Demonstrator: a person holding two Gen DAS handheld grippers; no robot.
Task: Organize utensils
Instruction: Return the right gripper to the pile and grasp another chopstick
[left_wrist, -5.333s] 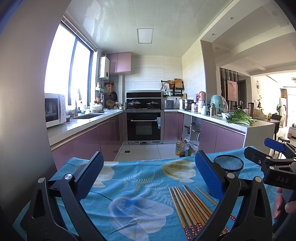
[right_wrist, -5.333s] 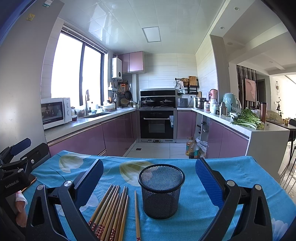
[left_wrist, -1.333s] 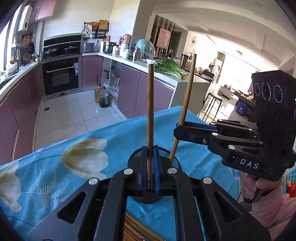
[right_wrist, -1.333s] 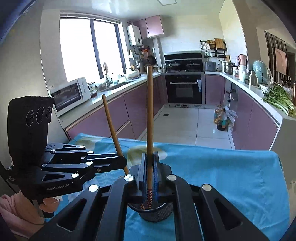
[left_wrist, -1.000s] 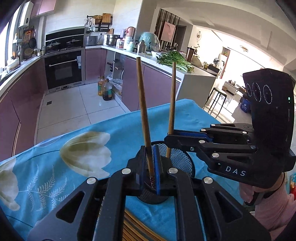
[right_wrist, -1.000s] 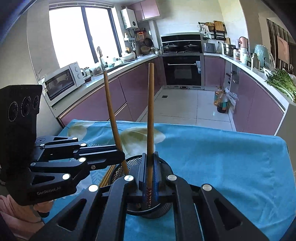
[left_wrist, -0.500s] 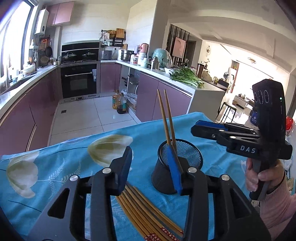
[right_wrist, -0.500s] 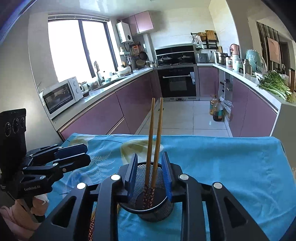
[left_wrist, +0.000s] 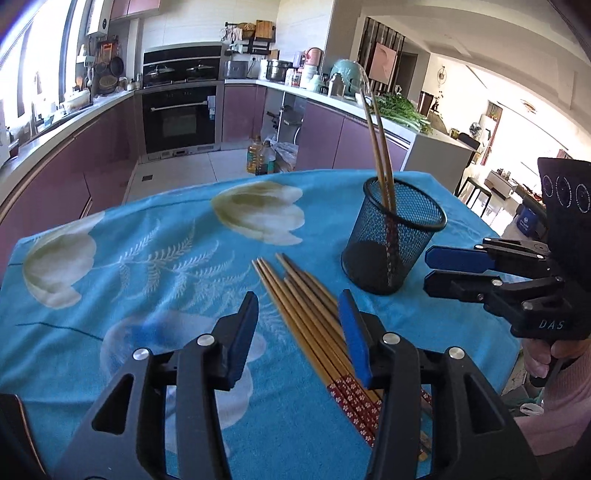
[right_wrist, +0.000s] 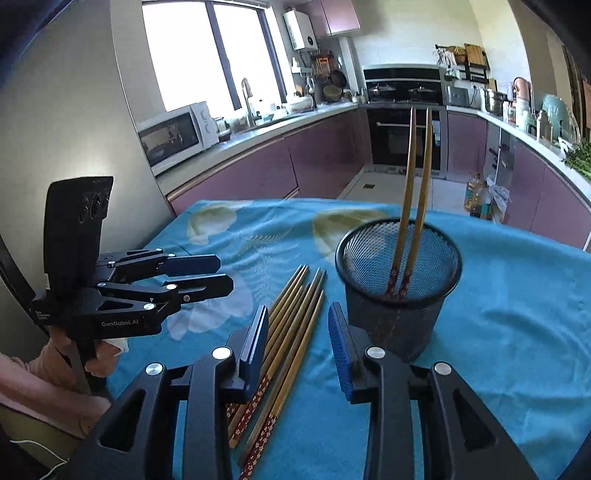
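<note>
A black mesh cup (left_wrist: 394, 243) (right_wrist: 398, 280) stands on the blue flowered cloth with two wooden chopsticks (left_wrist: 380, 147) (right_wrist: 415, 177) upright in it. Several more chopsticks (left_wrist: 310, 314) (right_wrist: 291, 328) lie flat in a bundle beside the cup. My left gripper (left_wrist: 299, 328) is open and empty, low over the bundle's red-patterned ends. My right gripper (right_wrist: 298, 343) is open and empty over the same bundle, just left of the cup. Each gripper shows in the other's view, the right one (left_wrist: 458, 271) and the left one (right_wrist: 207, 273).
The table's blue cloth (left_wrist: 155, 236) falls away at its far edge toward a tiled kitchen floor. Purple cabinets, an oven (left_wrist: 181, 118) and a counter with greens stand behind. A microwave (right_wrist: 173, 133) sits on the left counter.
Both grippers let go of their chopsticks into the cup, opened, and drew back and down toward the bundle lying on the cloth.
</note>
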